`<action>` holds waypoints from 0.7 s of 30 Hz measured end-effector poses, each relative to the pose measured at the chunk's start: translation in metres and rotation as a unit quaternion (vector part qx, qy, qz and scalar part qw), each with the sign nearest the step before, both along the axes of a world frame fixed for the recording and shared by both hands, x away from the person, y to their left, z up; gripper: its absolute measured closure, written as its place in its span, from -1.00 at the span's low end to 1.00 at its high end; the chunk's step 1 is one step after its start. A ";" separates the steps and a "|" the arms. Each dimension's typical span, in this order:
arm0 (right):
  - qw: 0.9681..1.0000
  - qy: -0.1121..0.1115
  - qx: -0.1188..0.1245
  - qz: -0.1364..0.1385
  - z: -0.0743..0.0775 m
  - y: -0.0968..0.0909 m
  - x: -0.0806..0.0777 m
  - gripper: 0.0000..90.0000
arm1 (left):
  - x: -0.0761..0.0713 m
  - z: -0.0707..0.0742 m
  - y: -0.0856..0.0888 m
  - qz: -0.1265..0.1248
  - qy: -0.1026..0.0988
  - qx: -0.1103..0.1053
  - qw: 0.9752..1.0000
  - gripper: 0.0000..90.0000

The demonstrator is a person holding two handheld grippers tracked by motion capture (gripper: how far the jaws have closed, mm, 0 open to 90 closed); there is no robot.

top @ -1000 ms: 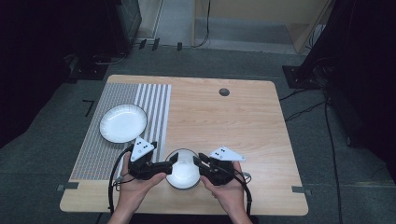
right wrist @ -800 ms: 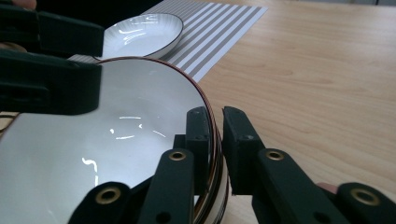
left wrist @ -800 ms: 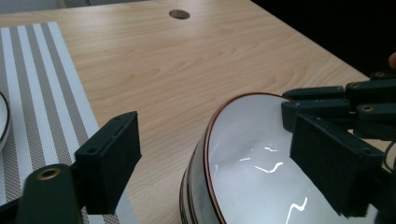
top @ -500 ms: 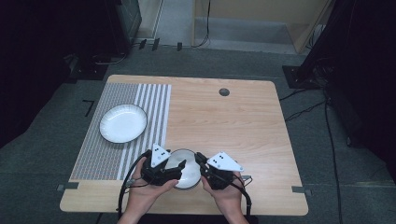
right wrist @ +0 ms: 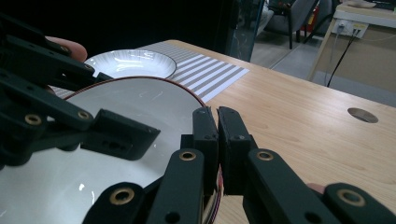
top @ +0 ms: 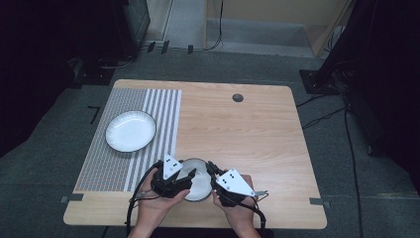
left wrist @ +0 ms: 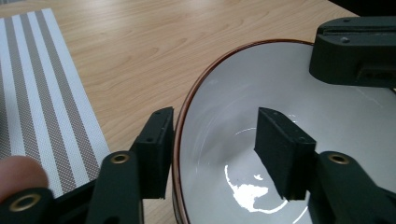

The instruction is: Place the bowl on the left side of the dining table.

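Straddling bowl (left wrist: 327, 121) rim: left hand-held gripper (left wrist: 212, 144); right hand-held gripper (right wrist: 218, 144) pinching rim.

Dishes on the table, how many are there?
2. A white plate sits on the striped mat at the table's left. A white bowl sits near the front edge, with the left gripper and right gripper at its rim.

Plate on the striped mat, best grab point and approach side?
Grip the plate by its raised rim, probably on the near edge, coming low from the person's side. It lies flat and shallow on the striped mat, so one jaw would go over the rim, one under.
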State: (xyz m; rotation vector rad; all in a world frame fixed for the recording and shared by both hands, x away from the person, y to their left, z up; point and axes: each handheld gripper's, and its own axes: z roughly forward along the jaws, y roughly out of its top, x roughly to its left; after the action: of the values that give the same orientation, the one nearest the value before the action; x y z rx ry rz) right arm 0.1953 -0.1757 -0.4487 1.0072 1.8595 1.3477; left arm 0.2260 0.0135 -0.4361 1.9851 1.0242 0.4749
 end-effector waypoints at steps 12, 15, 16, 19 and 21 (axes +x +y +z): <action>1.000 -0.019 0.001 -0.005 0.000 0.001 -0.004 0.95 | -0.003 -0.003 -0.005 0.011 -0.014 0.020 1.000 -0.02; 1.000 -0.024 0.003 -0.005 0.001 0.001 -0.005 0.95 | -0.002 -0.003 -0.004 0.018 -0.018 0.019 0.999 0.17; 1.000 -0.024 0.003 -0.005 0.001 0.001 -0.005 0.95 | -0.002 -0.003 -0.003 0.023 -0.018 0.016 0.999 0.17; 0.999 -0.039 0.018 0.001 0.004 -0.001 -0.008 1.00 | 0.003 -0.003 0.004 0.029 -0.017 -0.004 0.999 0.50; 0.998 -0.046 0.036 0.004 0.008 -0.004 -0.010 1.00 | 0.002 -0.003 0.004 0.027 -0.027 0.003 0.999 0.61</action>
State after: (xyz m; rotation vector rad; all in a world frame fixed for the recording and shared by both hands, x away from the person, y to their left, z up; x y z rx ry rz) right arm 0.1854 -0.1794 -0.4403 0.9585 1.7608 1.4498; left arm 0.2278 0.0171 -0.4391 1.9429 1.0452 0.5582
